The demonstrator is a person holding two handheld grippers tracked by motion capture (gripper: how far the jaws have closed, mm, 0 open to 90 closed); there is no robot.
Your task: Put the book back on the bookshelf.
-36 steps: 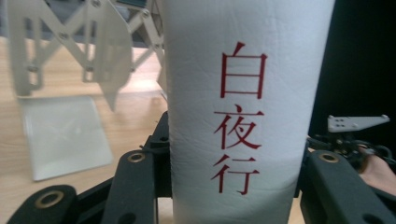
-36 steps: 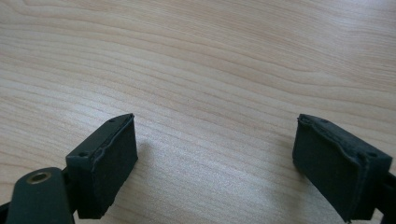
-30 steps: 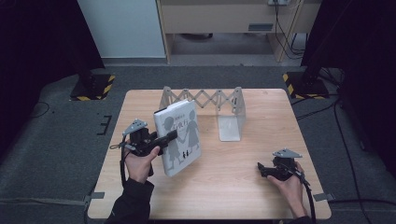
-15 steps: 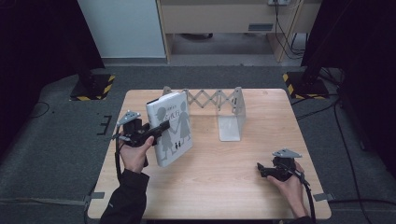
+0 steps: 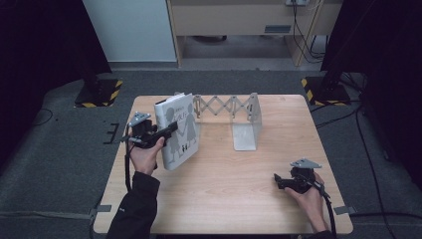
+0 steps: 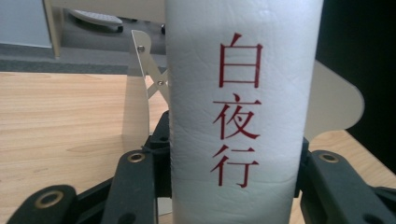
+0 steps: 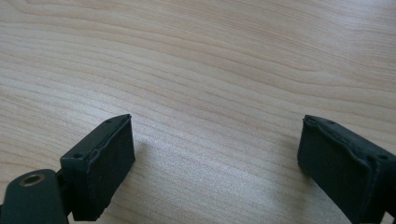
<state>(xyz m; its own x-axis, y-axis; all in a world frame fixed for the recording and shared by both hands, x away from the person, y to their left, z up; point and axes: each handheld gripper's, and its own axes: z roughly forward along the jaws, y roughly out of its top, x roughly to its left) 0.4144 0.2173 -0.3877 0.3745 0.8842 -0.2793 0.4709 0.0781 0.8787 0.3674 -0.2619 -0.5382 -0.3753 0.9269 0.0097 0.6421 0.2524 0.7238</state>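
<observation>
A white book (image 5: 178, 129) with grey child figures on its cover stands nearly upright at the table's left, next to the left end of a metal expanding book rack (image 5: 226, 107). My left gripper (image 5: 166, 130) is shut on the book's spine; in the left gripper view the white spine (image 6: 238, 107) with red characters sits between the black jaws. My right gripper (image 5: 279, 180) rests low over the table's right front, open, with bare wood between its fingers (image 7: 100, 163).
The rack's right end plate (image 5: 247, 130) stands near the table's middle back. The wooden table (image 5: 224, 199) is bare in front. Dark floor, stands with yellow-black feet and a cabinet lie behind the table.
My left gripper has carried the book back and leftward, tipping it from lying slanted to nearly upright by the rack's left end. The right gripper has stayed put.
</observation>
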